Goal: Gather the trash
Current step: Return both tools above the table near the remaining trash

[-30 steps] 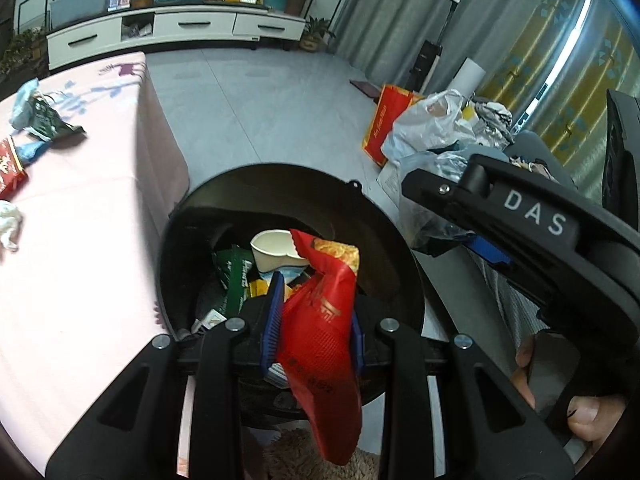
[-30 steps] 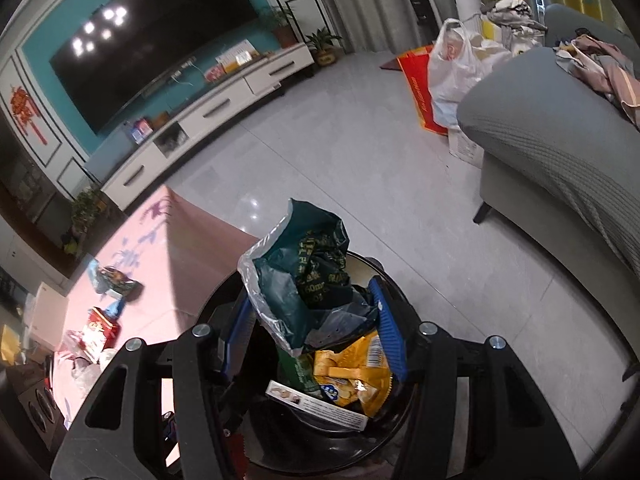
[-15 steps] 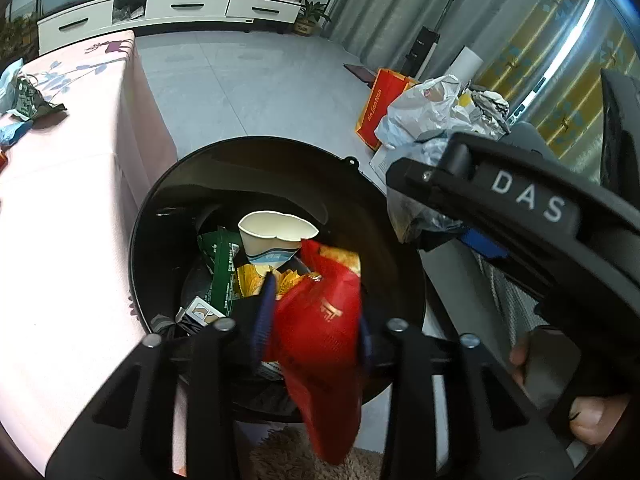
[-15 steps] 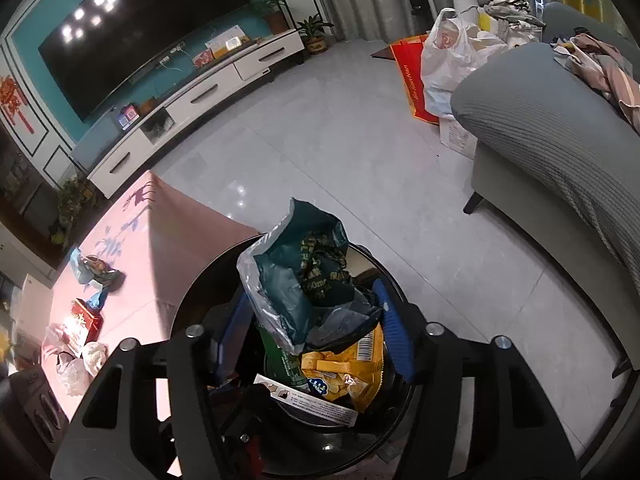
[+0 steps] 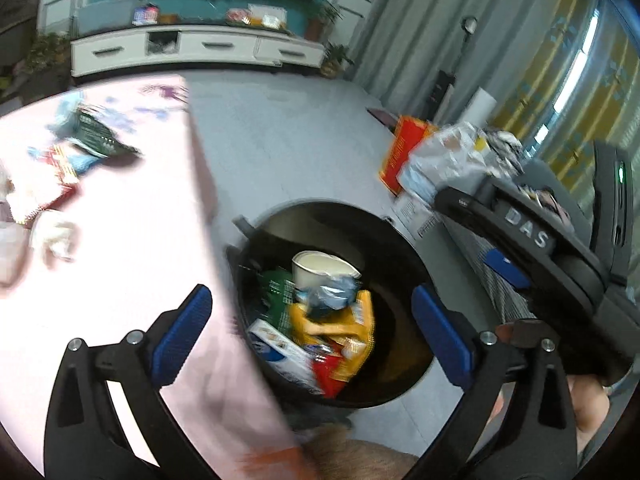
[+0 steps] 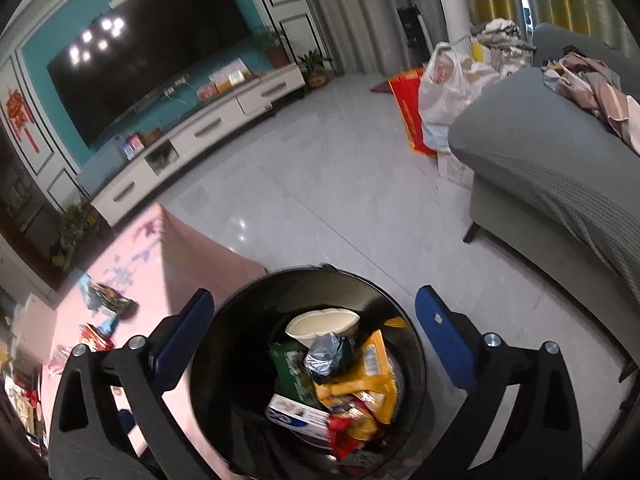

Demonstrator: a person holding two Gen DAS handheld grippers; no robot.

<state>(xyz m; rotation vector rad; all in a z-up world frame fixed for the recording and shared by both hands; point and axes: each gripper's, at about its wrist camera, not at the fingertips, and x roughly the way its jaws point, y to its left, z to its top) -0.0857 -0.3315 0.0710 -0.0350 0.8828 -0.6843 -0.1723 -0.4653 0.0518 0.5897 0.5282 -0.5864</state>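
Observation:
A round black trash bin stands on the floor beside the pink table; it also shows in the right wrist view. Inside lie a paper cup, a crumpled dark green bag, yellow wrappers, a red wrapper and a white box. My left gripper is open and empty above the bin. My right gripper is open and empty above the bin too. Its body shows at the right of the left wrist view.
The pink table holds more trash: a green bag, red packets and white tissue. A grey sofa stands right of the bin. Plastic bags and a red bag sit on the floor beyond.
Both grippers have opened. The red wrapper dropped from the left gripper and the green bag from the right gripper into the bin. The left view swung toward the table.

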